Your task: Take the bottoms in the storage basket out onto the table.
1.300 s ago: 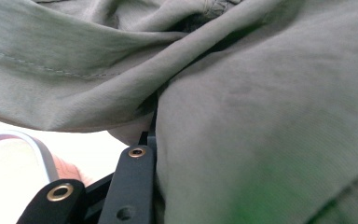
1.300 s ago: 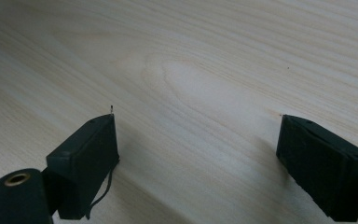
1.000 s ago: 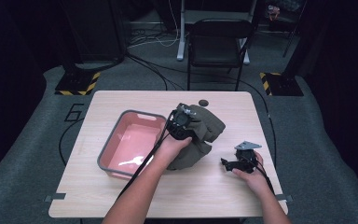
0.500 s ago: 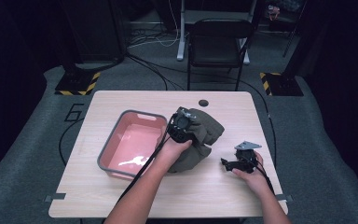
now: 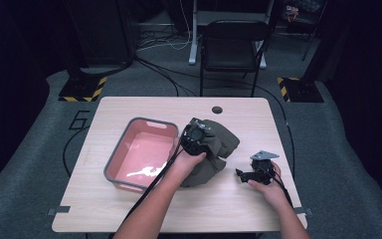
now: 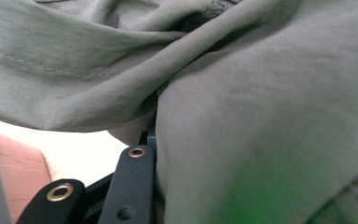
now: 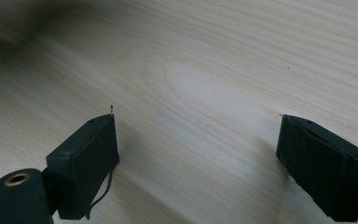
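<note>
A crumpled olive-green garment (image 5: 224,143) lies on the wooden table (image 5: 154,209), just right of the pink bin. My left gripper (image 5: 196,135) sits on the garment's left side, shut on a fold of it. In the left gripper view the olive garment (image 6: 261,116) bunches over the black jaws of the left gripper (image 6: 151,135), hiding one jaw. My right gripper (image 5: 241,174) rests low over the bare table near its right front, apart from the garment. In the right gripper view the right gripper (image 7: 198,149) stands open with only the table (image 7: 191,70) between its fingers.
A pink bin with a grey rim (image 5: 129,128) stands on the table's left half, touching the garment's side. A dark round hole (image 5: 217,109) marks the table's far edge. A black chair (image 5: 234,47) stands beyond the table, with cables on the floor.
The left gripper and the held garment have shifted slightly toward the near edge, and the cloth has settled lower. The right gripper has kept still.
</note>
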Demonstrator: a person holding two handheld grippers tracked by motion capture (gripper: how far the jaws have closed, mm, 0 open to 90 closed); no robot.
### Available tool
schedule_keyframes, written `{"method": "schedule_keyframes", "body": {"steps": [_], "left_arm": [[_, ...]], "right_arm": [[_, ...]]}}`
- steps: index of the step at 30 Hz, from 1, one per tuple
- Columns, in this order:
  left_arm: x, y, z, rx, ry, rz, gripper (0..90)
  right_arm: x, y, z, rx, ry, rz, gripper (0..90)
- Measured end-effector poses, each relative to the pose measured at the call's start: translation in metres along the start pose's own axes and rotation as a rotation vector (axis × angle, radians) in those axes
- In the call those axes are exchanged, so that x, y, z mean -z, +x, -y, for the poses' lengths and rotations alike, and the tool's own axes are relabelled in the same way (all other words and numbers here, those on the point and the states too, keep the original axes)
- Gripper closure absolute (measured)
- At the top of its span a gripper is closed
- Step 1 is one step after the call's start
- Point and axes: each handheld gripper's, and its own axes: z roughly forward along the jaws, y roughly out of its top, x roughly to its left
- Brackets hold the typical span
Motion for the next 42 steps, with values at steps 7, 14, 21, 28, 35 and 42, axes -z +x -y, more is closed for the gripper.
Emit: {"method": "schedule_keyframes", "body": {"steps": [7, 14, 21, 28, 35, 42], "left_arm": [[-0.007, 0.0, 0.005, 0.004, 0.014, 0.0, 68.5], [-0.011, -0.001, 0.008, 0.011, 0.008, -0.005, 68.5], [-0.023, -0.005, 0.015, 0.011, 0.029, -0.002, 68.5], [-0.029, -0.004, 0.022, 0.013, 0.041, -0.015, 68.4], [-0.037, -0.006, 0.028, 0.015, 0.047, -0.01, 68.3], [-0.043, -0.006, 0.033, 0.018, 0.04, -0.007, 68.2]], "right_arm": [[0.0, 0.0, 0.0, -0.001, 0.0, 0.001, 11.8], [0.0, 0.0, 0.0, 0.0, 0.0, 0.0, 11.8], [0.0, 0.0, 0.0, 0.0, 0.0, 0.0, 11.8], [0.0, 0.0, 0.0, 0.0, 0.0, 0.0, 11.8], [0.0, 0.0, 0.0, -0.001, 0.0, 0.001, 11.9], [0.0, 0.0, 0.0, 0.0, 0.0, 0.001, 11.9]]}}
